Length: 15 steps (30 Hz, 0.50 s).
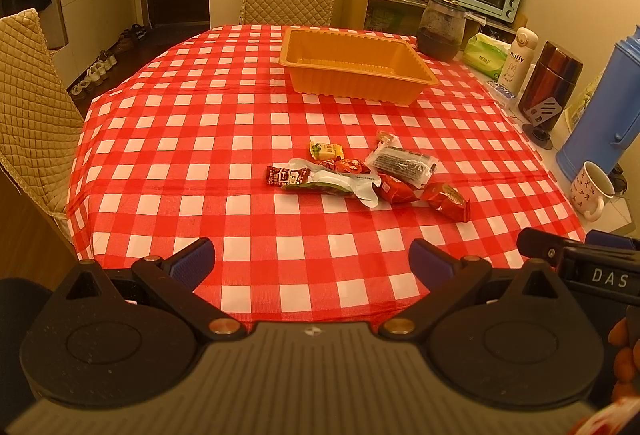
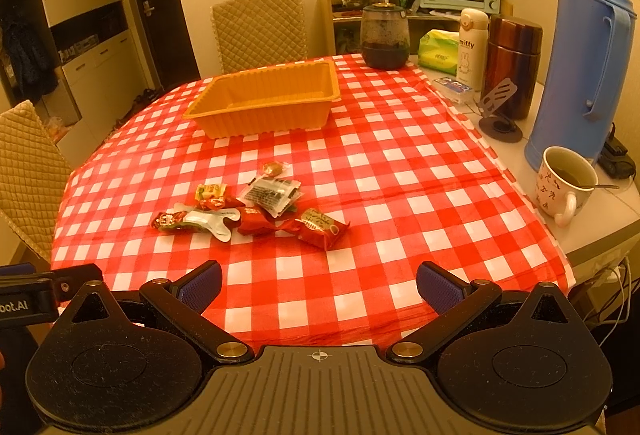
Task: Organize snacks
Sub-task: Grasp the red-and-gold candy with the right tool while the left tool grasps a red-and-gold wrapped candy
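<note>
Snacks (image 1: 360, 175) clustered mid-bench, unsorted; orange tray (image 1: 356, 65) far side, empty. Left claw (image 1: 312, 255) and right claw (image 2: 319, 281) both wide, empty, hovering near edge. Step: approach, nothing picked. Next: reach nearest red packet (image 2: 320, 231), grip.

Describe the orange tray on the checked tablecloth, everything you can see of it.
The orange tray is a rectangular, deep container that looks like thin moulded plastic, with ribbed side walls and a flat out-turned rim. It stands upright and looks empty; its floor shows bare in both views. It rests on the red-and-white tablecloth toward the far side of the table, beyond the pile of snacks. Nothing else touches it; both grippers are well short of it.
</note>
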### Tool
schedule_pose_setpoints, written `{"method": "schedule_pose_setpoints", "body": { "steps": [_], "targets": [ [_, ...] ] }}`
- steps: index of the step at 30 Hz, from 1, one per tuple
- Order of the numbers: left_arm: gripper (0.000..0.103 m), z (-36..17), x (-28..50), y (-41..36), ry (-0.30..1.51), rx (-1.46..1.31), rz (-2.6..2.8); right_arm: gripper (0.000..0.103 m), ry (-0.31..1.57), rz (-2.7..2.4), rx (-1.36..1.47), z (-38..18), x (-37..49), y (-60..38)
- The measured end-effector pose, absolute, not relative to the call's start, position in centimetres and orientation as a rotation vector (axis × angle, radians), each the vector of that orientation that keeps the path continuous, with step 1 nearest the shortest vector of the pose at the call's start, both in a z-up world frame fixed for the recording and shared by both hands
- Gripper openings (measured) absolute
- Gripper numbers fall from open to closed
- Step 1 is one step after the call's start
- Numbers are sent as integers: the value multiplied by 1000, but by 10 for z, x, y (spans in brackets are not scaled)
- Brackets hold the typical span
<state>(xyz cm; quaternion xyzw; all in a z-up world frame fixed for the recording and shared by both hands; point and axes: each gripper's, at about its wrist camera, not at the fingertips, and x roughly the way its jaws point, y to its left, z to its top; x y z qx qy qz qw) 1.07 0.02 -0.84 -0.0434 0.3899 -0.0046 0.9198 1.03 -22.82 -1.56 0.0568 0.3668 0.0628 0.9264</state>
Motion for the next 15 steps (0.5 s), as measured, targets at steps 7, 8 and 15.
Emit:
{"method": "schedule_pose_setpoints", "body": {
  "steps": [7, 8, 15],
  "targets": [
    [102, -28, 29, 7, 837, -102, -15, 102, 763, 143, 107, -34, 28, -231],
    [102, -31, 32, 8, 842, -103, -15, 102, 765, 146, 104, -37, 32, -232],
    [96, -51, 58, 11, 866, -99, -40, 102, 775, 166, 66, -56, 56, -234]
  ]
}}
